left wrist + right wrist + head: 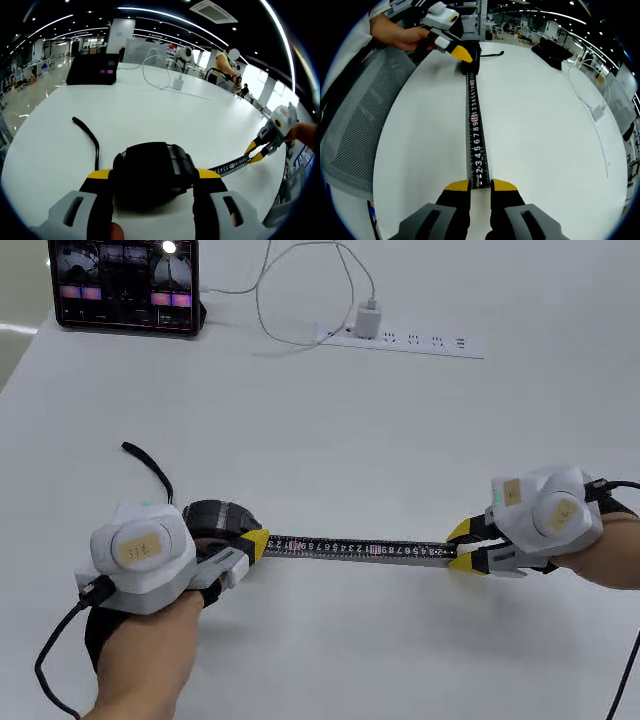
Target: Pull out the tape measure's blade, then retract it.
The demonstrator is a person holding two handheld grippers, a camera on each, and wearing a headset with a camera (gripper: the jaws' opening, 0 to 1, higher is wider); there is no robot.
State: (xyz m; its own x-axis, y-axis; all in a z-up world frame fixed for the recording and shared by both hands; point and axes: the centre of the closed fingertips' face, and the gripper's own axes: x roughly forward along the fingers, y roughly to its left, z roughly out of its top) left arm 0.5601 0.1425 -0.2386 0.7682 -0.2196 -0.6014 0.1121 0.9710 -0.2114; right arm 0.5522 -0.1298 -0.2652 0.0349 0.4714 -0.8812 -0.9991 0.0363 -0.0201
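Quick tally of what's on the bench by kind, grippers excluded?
Tape measure: 1
Tablet: 1
Power strip: 1
Charger with cable: 1
Total: 4

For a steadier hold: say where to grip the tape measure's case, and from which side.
Likely best: grip the black case across its broad faces, from the end opposite the blade, as the left tongs do; the blade then pulls straight away.
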